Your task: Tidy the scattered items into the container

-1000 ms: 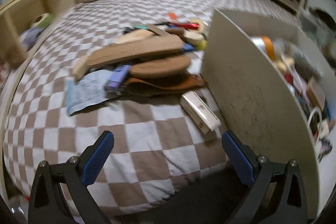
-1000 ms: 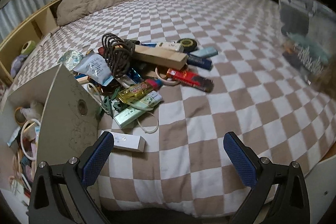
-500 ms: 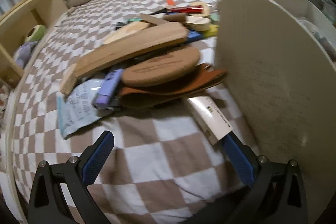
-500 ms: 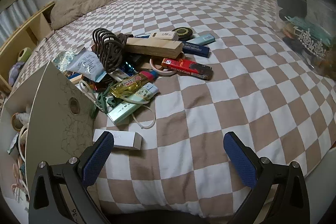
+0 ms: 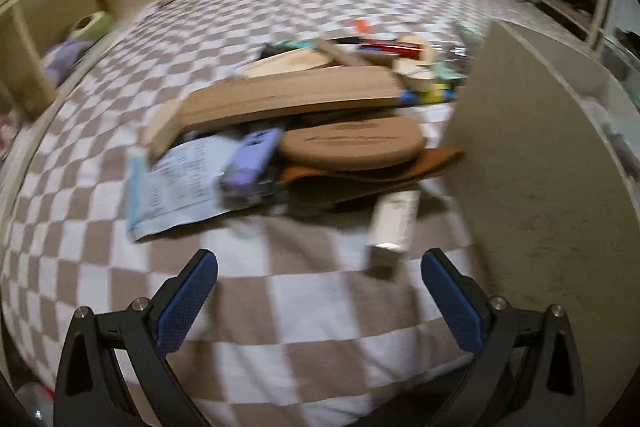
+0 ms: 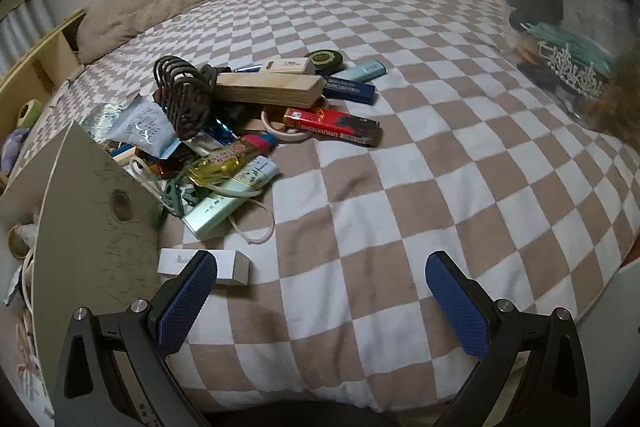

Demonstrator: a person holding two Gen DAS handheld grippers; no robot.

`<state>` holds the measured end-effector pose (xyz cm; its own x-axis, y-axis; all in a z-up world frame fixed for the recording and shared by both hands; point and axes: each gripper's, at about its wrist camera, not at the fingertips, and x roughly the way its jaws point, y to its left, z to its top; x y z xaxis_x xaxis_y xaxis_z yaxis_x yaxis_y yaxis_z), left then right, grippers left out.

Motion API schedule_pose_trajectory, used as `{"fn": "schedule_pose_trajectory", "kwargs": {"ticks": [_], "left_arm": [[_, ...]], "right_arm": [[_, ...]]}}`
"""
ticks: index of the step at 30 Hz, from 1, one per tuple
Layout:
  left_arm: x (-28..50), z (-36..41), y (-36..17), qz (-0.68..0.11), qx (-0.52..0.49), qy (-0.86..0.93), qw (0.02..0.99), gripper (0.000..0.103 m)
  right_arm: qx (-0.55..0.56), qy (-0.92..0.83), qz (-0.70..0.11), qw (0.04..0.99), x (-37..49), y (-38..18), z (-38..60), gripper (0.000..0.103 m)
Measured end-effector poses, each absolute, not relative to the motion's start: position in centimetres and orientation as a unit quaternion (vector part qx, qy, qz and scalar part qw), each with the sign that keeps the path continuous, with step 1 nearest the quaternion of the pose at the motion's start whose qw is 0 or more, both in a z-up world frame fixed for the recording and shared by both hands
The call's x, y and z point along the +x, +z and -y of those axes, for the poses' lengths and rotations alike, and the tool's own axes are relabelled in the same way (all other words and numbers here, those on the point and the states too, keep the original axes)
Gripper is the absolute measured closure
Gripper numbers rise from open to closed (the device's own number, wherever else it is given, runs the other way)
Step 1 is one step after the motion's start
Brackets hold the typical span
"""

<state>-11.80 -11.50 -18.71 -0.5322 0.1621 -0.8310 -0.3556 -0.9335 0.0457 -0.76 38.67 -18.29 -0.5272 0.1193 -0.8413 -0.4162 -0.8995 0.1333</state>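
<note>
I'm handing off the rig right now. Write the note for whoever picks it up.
Left hand-held gripper: open, empty, low over the checkered bedspread, nearest the small white box.
Right hand-held gripper: open, empty, the same white box just by its left finger.
Container: the beige bin at the pile's edge already holds some items.
Left to do: the pile remains on the bed, including the long wooden block, red bar, dark claw clip, yellow bottle, mint box and cork insole.
Suggested start: the white box, probably the easiest reach.
</note>
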Motion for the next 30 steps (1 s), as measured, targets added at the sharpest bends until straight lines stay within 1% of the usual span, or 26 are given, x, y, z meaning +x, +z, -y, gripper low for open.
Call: {"fn": "schedule_pose_trajectory", "kwargs": {"ticks": [2,4,6,8,10,12,13,14,15,19,24,30], "left_arm": [[-12.1,10.1,-18.9,-0.117,-0.462,0.865,0.157,0.003],[-12.9,9.0,-19.3,-0.128,-0.47,0.858,0.164,0.023],[-13.2,8.4,-19.9,-0.134,-0.483,0.849,0.169,0.032],[-13.4,8.2,-20.0,-0.141,-0.484,0.846,0.172,0.033],[-13.4,8.2,-19.7,-0.135,-0.482,0.847,0.178,0.047],[-13.4,8.1,-19.6,-0.136,-0.483,0.848,0.171,0.054],[-13.4,8.0,-19.5,-0.135,-0.485,0.847,0.17,0.06],[-13.5,7.9,-19.5,-0.133,-0.485,0.847,0.172,0.064],[-13.6,7.8,-19.5,-0.133,-0.485,0.847,0.173,0.072],[-13.5,7.6,-19.7,-0.137,-0.483,0.848,0.168,0.072],[-13.1,8.6,-19.6,-0.12,-0.482,0.855,0.148,0.073],[-12.6,9.7,-19.4,-0.104,-0.477,0.865,0.117,0.073]], "right_arm": [[-0.463,0.858,-0.155,0.158,-0.8,-18.4,-38.5,0.0],[-0.464,0.858,-0.14,0.171,-0.8,-18.3,-38.2,0.0],[-0.462,0.86,-0.126,0.176,-0.8,-18.2,-37.8,0.0],[-0.46,0.862,-0.115,0.178,-0.8,-18.1,-37.4,0.0],[-0.461,0.863,-0.107,0.178,-0.9,-18.1,-37.2,0.0],[-0.461,0.863,-0.104,0.175,-1.0,-18.2,-37.1,0.0],[-0.46,0.864,-0.104,0.173,-1.0,-18.2,-37.1,0.0],[-0.458,0.867,-0.106,0.166,-1.0,-18.2,-37.1,0.0],[-0.456,0.869,-0.107,0.159,-0.9,-18.1,-37.0,0.0],[-0.461,0.872,-0.114,0.121,-1.2,-18.4,-37.0,0.0],[-0.515,0.846,-0.114,0.073,-3.0,-20.0,-36.7,0.0],[-0.559,0.822,-0.079,0.072,-5.3,-21.2,-36.1,0.0]]}}
